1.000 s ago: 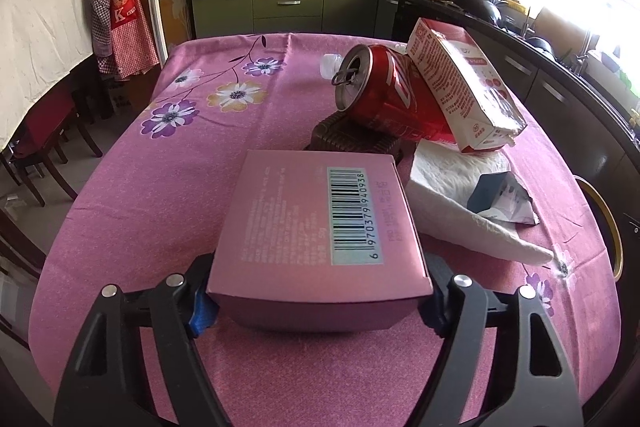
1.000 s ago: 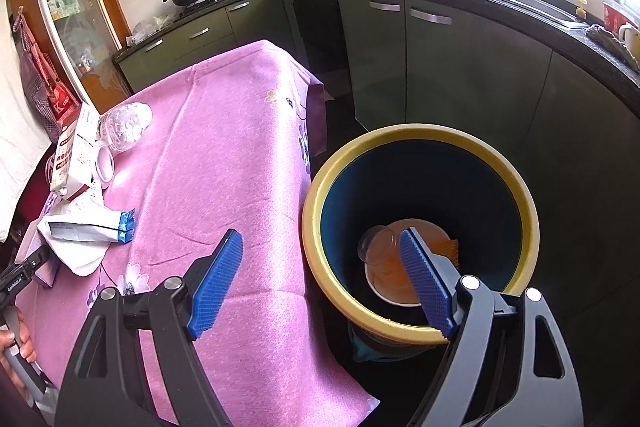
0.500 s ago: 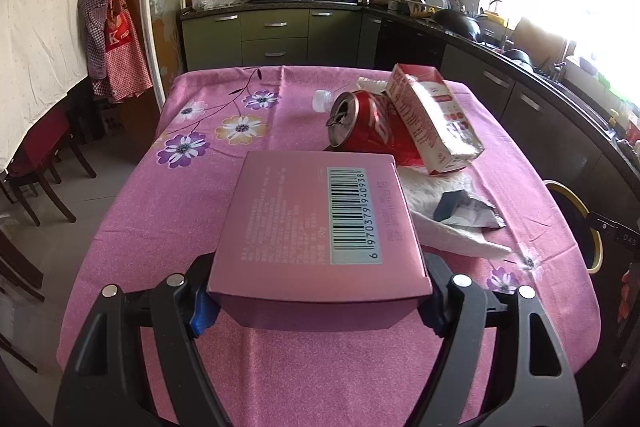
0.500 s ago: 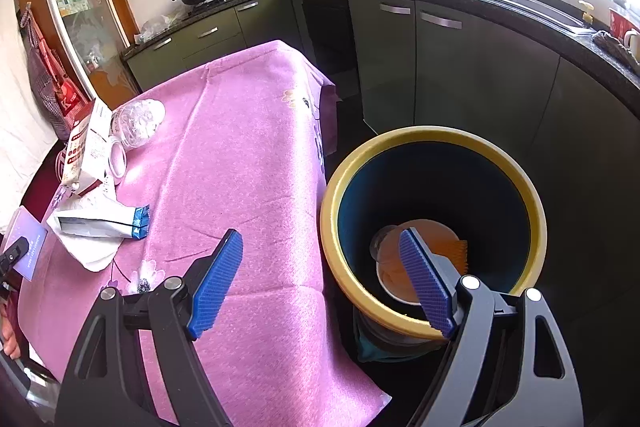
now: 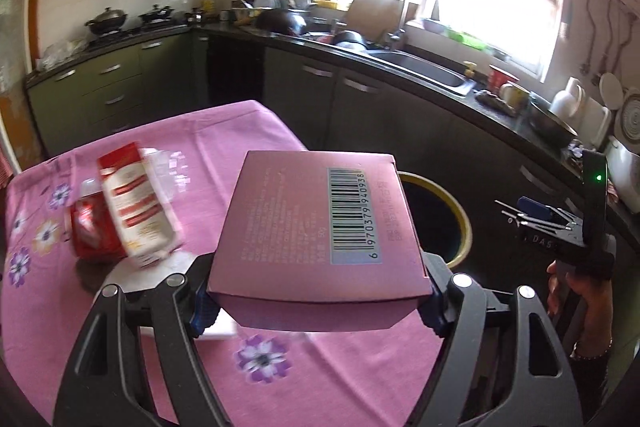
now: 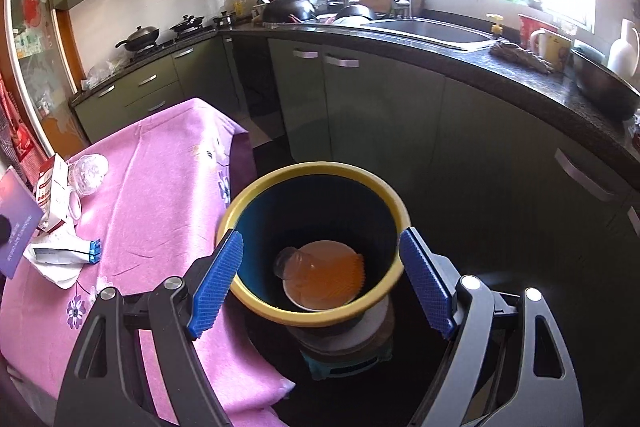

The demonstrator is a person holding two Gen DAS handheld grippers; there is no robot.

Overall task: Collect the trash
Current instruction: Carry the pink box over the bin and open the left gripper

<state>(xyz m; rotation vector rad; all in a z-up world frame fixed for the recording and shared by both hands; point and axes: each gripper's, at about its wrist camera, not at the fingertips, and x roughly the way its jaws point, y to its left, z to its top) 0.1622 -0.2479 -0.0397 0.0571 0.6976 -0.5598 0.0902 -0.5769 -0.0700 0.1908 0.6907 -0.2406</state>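
Pink cloth covers the table [image 5: 132, 367], and going from its left side I see the red can [image 5: 86, 231] lying beside the red-and-white carton [image 5: 136, 203], both smeared by motion blur, with white paper [image 6: 54, 273] and a blue-edged packet [image 6: 68, 254] nearer the table's middle. A second ago the pink box [image 5: 320, 223] sat low among that litter with the can right behind it; now the left gripper [image 5: 316, 301] has carried it up and swung it rightward, so the kitchen counter and window fill the background. Its jaws are wide but pressed against both sides of the box, a firm hold. Just beyond the box's far right corner the yellow-rimmed bin [image 5: 460, 223] peeks out, standing on the floor beside the table's right edge. Further right, the right gripper [image 6: 320, 277] hangs above that bin with its blue pads spread and nothing between them; it has risen a little, framing the rim. Inside the bin lie an orange plate-like disc [image 6: 328, 277] and a clear cup [image 6: 286, 261]. My guess is the box is on its way to the bin and needs to travel a bit further right before letting go; the can, carton and paper remain to be collected.
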